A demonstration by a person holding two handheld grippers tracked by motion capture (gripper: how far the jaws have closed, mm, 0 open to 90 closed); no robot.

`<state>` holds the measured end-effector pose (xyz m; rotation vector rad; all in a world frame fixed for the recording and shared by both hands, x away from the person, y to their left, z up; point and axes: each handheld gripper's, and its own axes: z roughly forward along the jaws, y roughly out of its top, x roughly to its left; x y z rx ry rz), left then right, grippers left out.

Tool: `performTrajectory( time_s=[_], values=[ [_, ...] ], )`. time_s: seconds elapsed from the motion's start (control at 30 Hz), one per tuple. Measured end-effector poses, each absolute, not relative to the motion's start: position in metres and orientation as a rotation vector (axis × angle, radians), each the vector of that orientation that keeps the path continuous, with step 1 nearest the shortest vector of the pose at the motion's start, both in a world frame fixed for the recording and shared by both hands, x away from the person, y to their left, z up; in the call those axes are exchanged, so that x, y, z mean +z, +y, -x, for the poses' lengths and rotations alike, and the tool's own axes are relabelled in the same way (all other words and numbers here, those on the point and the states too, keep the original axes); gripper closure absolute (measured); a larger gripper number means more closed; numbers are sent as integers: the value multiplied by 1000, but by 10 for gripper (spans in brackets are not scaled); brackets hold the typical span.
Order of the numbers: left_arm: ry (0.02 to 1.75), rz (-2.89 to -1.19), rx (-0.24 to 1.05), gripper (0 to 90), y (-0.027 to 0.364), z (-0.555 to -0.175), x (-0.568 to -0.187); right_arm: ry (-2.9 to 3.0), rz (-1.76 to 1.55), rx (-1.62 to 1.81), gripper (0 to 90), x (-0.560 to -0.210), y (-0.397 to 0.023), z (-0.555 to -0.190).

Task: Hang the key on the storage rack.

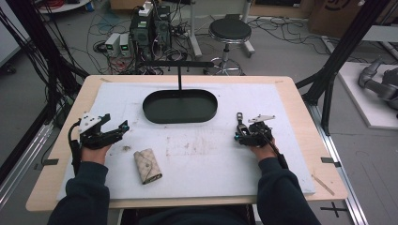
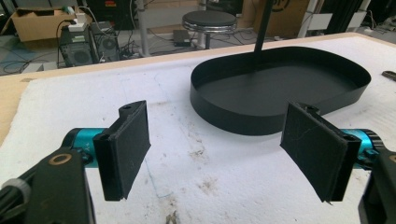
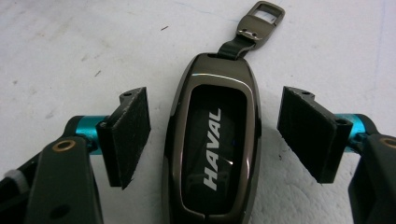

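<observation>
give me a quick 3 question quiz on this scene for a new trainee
1. True or false: the right gripper has its pads pressed on the car key.
2. What lies on the white mat nearest the left gripper? A) a beige key pouch B) a spoon C) a red cup
3. Fill in: the black oval tray holds ______.

Key
1. False: the key lies on the mat between the open jaws, with a gap on each side.
2. A: the beige key pouch lies in front of the person, just right of the left hand.
3. Nothing: its floor is bare in the left gripper view.
</observation>
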<state>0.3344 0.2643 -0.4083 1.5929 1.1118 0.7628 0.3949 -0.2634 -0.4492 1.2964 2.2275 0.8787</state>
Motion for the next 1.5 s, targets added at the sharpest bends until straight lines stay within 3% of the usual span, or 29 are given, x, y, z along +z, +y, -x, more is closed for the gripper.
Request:
performTrajectory(
  time_s=[0.13,0.23,0.7,0.97,1.5],
  values=[
    [1116,-1596,761,235,265,-335,-409,2241,-1314,902,317,-449,-266,-398],
    [1114,-1597,760,235,264,-335,-409,2233,-1330,912,484,-447,-268,-398],
    [1118,-1606,751,237,264,-336,-410,2285,-1245,905,462,-447,-270,-402],
    [1126,-1599,749,240,265,-337,-411,2279,-1305,879,494,-444,-267,-402],
    [1138,-1603,741,248,268,-338,-412,2271,-1207,1005,498,-412,-256,-392]
  ],
)
